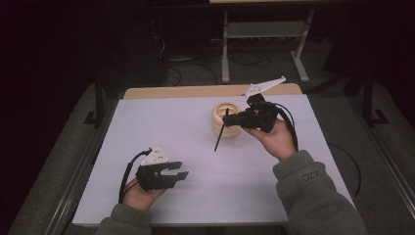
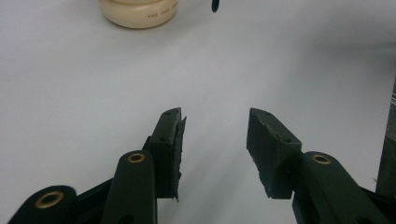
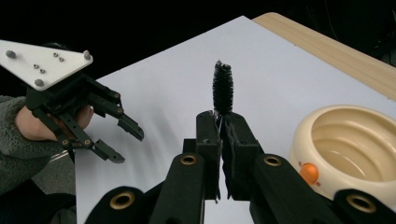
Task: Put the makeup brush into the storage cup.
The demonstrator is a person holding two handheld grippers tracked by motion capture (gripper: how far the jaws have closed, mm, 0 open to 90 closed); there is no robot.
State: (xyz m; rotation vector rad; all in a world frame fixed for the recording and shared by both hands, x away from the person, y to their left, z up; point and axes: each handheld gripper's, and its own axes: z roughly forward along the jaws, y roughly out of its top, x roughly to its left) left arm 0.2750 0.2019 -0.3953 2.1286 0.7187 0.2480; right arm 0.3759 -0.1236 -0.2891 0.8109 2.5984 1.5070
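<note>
While the right gripper [image 1: 229, 119] clamps a black bottle brush [image 3: 222, 87], the left gripper [image 1: 180, 170] sits released

The brush hangs tilted above the white table [image 1: 171, 127], just beside the cream ribbed bowl [image 1: 226, 120] at the far right; the left gripper, nothing between its parted jaws, rests at the near left, well apart from both

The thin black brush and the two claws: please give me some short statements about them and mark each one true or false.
1. The right claw is shut on the thin black brush. True.
2. The left claw holds the brush. False: its jaws stand apart with nothing between them.
3. The cream bowl lies upside down. False: it stands open side up.
4. The left claw is close to the table's near edge. True.
</note>
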